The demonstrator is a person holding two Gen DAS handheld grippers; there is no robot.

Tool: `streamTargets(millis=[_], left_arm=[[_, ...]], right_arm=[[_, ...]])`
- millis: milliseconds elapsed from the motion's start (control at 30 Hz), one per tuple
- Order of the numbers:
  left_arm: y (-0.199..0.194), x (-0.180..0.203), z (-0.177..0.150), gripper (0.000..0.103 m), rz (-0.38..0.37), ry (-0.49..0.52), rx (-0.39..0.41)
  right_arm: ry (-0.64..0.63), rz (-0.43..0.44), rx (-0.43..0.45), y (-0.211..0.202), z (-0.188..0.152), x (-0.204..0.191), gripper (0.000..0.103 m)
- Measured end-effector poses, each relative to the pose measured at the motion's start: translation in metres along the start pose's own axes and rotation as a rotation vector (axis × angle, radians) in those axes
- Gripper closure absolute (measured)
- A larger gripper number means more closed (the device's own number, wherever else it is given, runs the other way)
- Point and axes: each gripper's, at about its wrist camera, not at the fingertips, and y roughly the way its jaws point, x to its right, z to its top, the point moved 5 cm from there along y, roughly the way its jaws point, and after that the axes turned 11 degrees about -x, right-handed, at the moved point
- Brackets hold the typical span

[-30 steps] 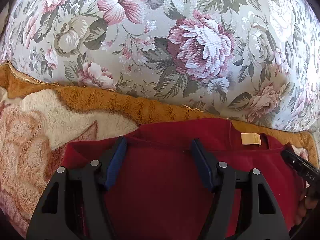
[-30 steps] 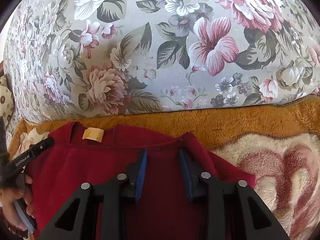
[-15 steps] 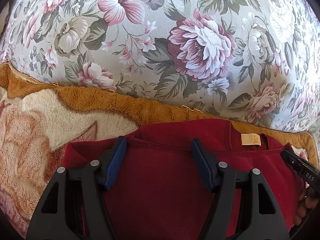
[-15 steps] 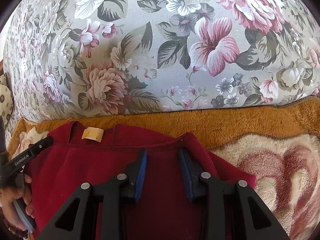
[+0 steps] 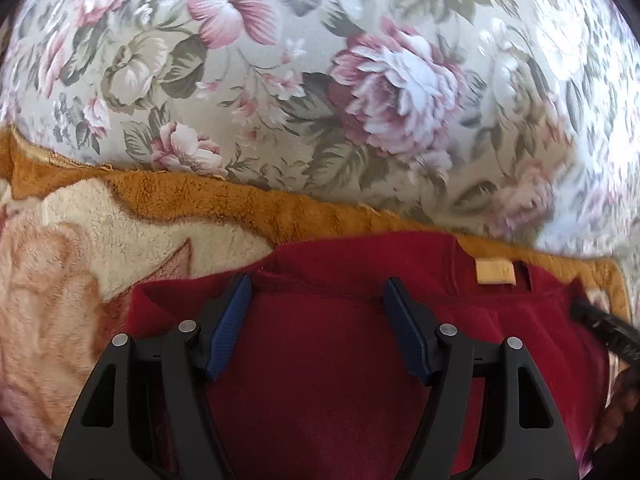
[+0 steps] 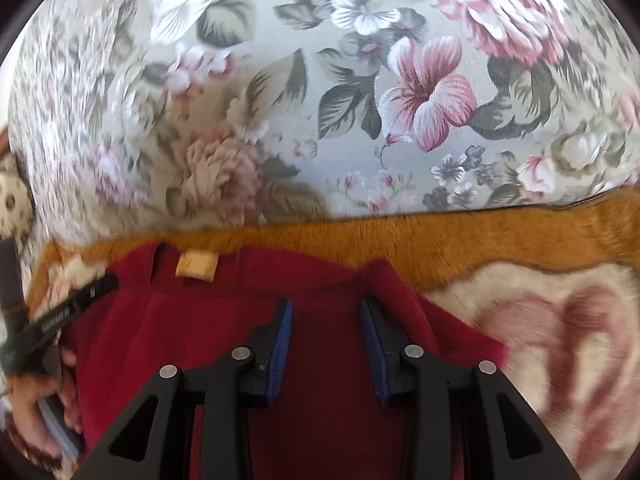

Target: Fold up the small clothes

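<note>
Dark red garment (image 5: 320,360) lies flat on a fleece blanket (image 5: 80,264), neckline edge just ahead of both sets of fingers, tan label (image 5: 494,271) between the two grippers. Left gripper (image 5: 318,296): fingers spread wide, tips at the neckline seam near one shoulder, nothing pinched. Right gripper (image 6: 326,314): fingers parted, less widely, tips at the seam toward the other shoulder, cloth between them but not clamped. Judgement: each gripper is placed at a shoulder so that both can close on the top edge together and lift it evenly for a fold. Beyond the fingertips, past the blanket's orange border, rises a floral cushion (image 6: 320,100).
</note>
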Motion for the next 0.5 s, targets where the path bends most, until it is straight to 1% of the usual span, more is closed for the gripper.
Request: streamTargets(millis=[33, 67, 100, 133, 200, 267, 300, 333, 400, 433, 500], left_arm=[[-0.01, 0.002, -0.003, 0.035, 0.017, 0.027, -0.017], [-0.024, 0.003, -0.009, 0.035, 0.021, 0.047, -0.006], [-0.047, 0.003, -0.02, 0.035, -0.002, 0.068, 0.028], [-0.061, 0.002, -0.029, 0.035, -0.023, 0.079, 0.048], [-0.094, -0.006, -0.06, 0.035, -0.067, 0.093, 0.086], [-0.117, -0.024, -0.097, 0.035, -0.089, 0.078, 0.088], [-0.124, -0.032, -0.115, 0.035, -0.096, 0.063, 0.089], [-0.128, -0.035, -0.128, 0.035, -0.106, 0.05, 0.089], [-0.139, -0.055, -0.163, 0.035, -0.157, 0.005, 0.086], [-0.141, -0.056, -0.174, 0.035, -0.178, -0.009, 0.087], [-0.141, -0.06, -0.197, 0.035, -0.258, -0.038, 0.083]], right_arm=[[-0.018, -0.027, 0.023, -0.017, -0.006, -0.001, 0.069], [-0.032, -0.03, 0.044, -0.03, -0.013, -0.002, 0.069], [-0.057, -0.008, 0.076, -0.051, -0.026, -0.003, 0.069], [-0.077, 0.018, 0.09, -0.065, -0.04, -0.002, 0.069], [-0.094, 0.05, 0.095, -0.082, -0.067, 0.0, 0.069], [-0.091, 0.091, 0.09, -0.095, -0.106, 0.009, 0.069], [-0.077, 0.11, 0.089, -0.098, -0.123, 0.013, 0.069], [-0.046, 0.148, 0.096, -0.103, -0.146, 0.021, 0.069], [0.005, 0.227, 0.106, -0.105, -0.179, 0.031, 0.069], [0.026, 0.257, 0.109, -0.105, -0.193, 0.033, 0.069], [0.05, 0.319, 0.112, -0.101, -0.214, 0.029, 0.067]])
